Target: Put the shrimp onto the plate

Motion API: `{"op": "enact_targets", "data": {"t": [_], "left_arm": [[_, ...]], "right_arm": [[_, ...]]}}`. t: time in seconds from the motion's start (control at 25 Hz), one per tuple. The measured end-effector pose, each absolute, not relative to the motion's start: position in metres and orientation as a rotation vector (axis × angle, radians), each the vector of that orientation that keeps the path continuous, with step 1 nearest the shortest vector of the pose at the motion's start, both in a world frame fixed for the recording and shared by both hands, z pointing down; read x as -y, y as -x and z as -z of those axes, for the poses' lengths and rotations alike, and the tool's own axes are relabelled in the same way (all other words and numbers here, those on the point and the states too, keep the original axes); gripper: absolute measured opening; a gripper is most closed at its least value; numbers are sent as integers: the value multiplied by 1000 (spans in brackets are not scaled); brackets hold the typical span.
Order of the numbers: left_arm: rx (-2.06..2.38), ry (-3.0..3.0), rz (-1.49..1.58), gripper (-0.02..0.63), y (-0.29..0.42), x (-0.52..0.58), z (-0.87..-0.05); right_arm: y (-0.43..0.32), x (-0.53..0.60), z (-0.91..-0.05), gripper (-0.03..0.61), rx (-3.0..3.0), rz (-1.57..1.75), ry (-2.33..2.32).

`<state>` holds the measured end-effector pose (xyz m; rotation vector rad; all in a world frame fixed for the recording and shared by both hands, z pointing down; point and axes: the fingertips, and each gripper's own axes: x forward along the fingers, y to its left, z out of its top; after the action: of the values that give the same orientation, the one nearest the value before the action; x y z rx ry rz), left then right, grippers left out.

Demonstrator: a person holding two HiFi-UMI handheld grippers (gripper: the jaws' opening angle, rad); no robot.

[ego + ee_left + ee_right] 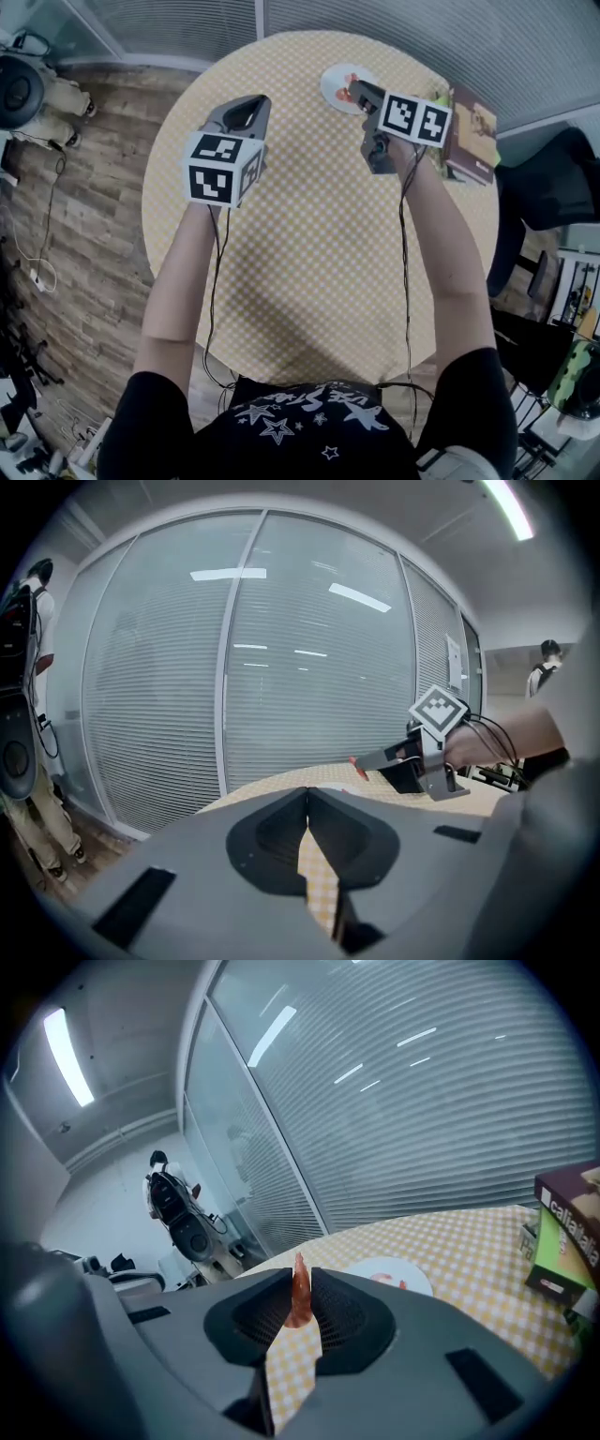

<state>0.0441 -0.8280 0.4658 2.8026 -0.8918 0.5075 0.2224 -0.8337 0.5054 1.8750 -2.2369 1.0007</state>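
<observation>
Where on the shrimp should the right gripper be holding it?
Across the thick middle of the shrimp, squeezing its flat sides, as the right gripper has it: the thin pointed end sticks out past the jaws and would likely slip.

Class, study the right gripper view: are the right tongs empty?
No: the right tongs are shut on a small orange-red shrimp, which stands upright between them.

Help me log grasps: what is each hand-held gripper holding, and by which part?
The right hand-held gripper pinches the shrimp across its middle; the left hand-held gripper holds nothing.
</observation>
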Motion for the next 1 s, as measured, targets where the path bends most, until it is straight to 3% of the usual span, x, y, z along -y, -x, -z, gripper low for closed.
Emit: {"op": "enact_targets", "data": {"t": [0.52,1.0], "left_arm": [[849,-2747,-520,9,-88,867,-525],[823,-2772,-493,9,-95,867,-524]], "right_arm": [[-253,899,-604,72,1992,-1111,-1851],[-255,915,-589,72,1989,-1020,-1850]]}}
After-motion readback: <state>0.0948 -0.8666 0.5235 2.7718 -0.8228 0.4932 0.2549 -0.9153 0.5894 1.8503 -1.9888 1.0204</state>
